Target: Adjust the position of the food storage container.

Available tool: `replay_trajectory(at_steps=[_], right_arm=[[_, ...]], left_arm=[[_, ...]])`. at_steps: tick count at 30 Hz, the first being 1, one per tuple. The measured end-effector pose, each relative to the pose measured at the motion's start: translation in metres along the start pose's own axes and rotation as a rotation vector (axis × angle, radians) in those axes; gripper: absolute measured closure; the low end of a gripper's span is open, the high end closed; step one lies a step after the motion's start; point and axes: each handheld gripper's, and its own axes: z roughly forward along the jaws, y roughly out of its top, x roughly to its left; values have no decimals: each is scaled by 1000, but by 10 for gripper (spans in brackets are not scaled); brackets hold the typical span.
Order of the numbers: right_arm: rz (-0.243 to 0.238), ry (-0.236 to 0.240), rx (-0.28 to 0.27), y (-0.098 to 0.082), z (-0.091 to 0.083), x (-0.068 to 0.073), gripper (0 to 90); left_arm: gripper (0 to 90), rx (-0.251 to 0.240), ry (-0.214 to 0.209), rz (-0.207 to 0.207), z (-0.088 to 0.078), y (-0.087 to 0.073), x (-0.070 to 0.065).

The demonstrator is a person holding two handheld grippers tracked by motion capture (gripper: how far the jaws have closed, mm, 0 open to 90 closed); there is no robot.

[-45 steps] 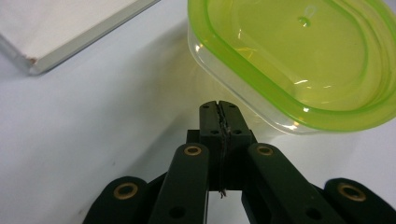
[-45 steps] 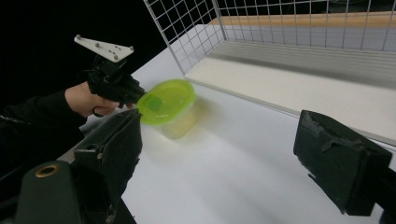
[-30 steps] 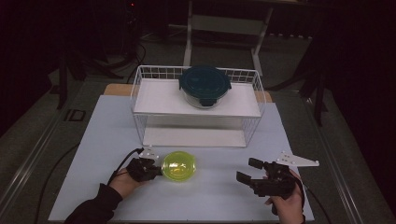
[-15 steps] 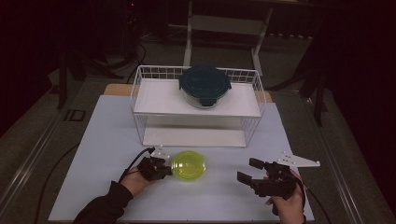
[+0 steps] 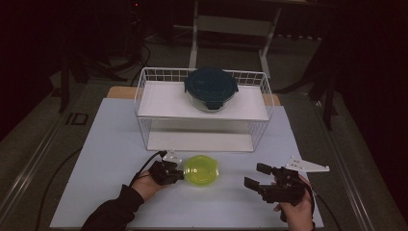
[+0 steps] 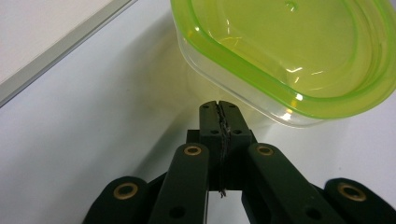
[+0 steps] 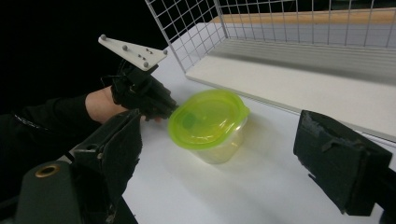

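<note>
The left hand-held gripper [image 5: 179, 173], jaws shut on nothing, has pushed the lime-lidded container [image 5: 202, 170] rightward across the tabletop [image 5: 110, 144] to near-centre, closer to the waiting open right hand-held gripper [image 5: 257, 176].

No legible text (anywhere)

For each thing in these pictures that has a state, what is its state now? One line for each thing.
Green tub: lid on, upright on the table, nothing gripping it.
Glass bowl: dark lid on, standing on the rack's upper shelf.
Wire rack: upright, lower shelf bare.
Left tool: shut on nothing, tips next to the tub's wall.
Right tool: open, holding nothing, apart from the tub.
</note>
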Motion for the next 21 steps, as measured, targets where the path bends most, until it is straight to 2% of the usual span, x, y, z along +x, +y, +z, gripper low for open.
replay_trajectory(at_steps=[10, 17, 18, 21], right_arm=[[1, 1, 4, 0, 1, -1, 149], [-1, -7, 9, -1, 2, -1, 149], [-4, -9, 11, -1, 2, -1, 149], [-11, -12, 18, -2, 3, 0, 149]], left_arm=[[884, -20, 18, -27, -1, 1, 2], [879, -49, 20, -49, -26, -2, 4], [867, -51, 16, -56, -30, -3, 4], [695, -68, 33, -81, -44, -5, 5]])
